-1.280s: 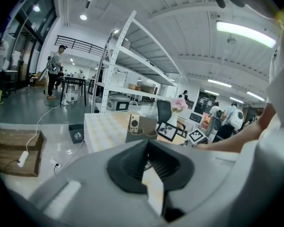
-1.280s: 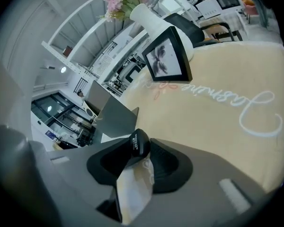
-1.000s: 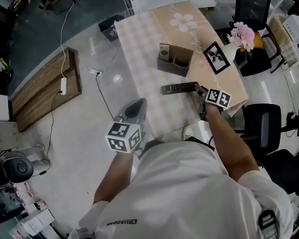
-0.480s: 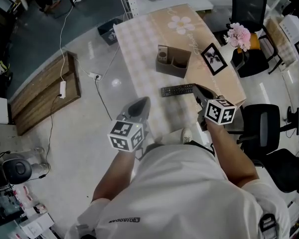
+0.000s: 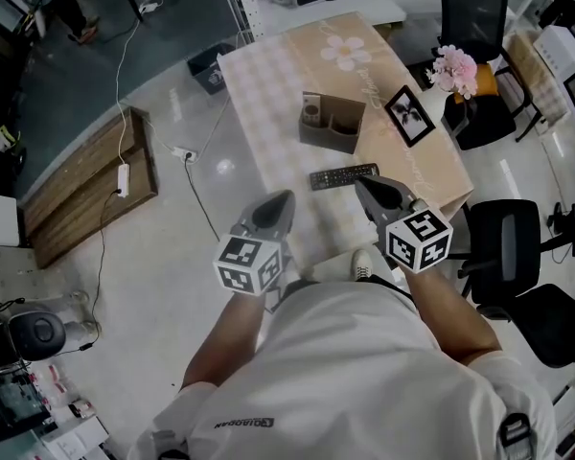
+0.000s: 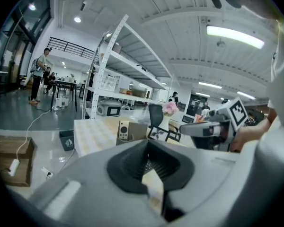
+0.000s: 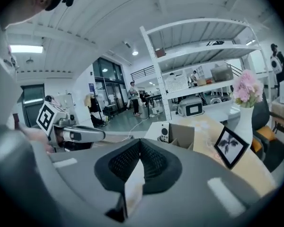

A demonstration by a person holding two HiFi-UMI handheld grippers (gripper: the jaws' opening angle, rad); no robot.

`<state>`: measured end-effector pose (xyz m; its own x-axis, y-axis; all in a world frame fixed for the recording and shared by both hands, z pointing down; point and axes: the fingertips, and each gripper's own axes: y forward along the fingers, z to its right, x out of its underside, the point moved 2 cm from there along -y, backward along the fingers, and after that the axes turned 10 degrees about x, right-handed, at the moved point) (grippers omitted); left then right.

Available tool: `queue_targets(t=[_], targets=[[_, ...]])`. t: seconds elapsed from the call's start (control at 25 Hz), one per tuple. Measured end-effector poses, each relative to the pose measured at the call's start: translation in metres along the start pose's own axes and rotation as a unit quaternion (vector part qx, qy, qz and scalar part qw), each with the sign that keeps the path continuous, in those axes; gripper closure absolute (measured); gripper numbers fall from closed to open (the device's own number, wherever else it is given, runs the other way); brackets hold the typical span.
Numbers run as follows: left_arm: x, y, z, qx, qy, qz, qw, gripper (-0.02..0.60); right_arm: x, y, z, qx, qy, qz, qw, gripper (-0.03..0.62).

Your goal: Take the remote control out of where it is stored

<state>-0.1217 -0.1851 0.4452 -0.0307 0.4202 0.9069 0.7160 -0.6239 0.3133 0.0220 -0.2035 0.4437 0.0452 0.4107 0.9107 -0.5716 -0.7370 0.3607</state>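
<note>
A long black remote control (image 5: 344, 175) lies flat on the checked table (image 5: 268, 84), in front of an open cardboard box (image 5: 333, 121). A small white remote (image 5: 311, 113) stands in the box's left compartment, also in the right gripper view (image 7: 164, 132). My right gripper (image 5: 361, 182) hovers just beside the black remote's right end, jaws shut with nothing between them (image 7: 140, 143). My left gripper (image 5: 286, 197) hangs off the table's near left side, shut and empty (image 6: 148, 143).
A framed picture (image 5: 410, 113) leans right of the box. Pink flowers (image 5: 463, 68) stand off the table's far right side, with black office chairs (image 5: 503, 247) beyond. A cable and wooden boards (image 5: 86, 180) lie on the floor to the left.
My right gripper has lifted away from the black remote's right end and drawn back toward me, its jaws closing. The remote stays on the table. The left gripper barely moved.
</note>
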Motion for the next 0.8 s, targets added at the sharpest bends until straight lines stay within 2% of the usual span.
queue_targets(t=[0.12,0.8], targets=[[-0.0001,-0.0026,0.0016,0.000,0.004,-0.002,1.0000,0.577,0.0003,0.0008,-0.0058,-0.001,-0.024,-0.001,1.000,0.589],[-0.0034,-0.0016,0.0024,0.002,0.023,-0.009,0.9997,0.578,0.0033,0.0072,-0.0081,-0.004,-0.023,-0.011,1.000,0.589]])
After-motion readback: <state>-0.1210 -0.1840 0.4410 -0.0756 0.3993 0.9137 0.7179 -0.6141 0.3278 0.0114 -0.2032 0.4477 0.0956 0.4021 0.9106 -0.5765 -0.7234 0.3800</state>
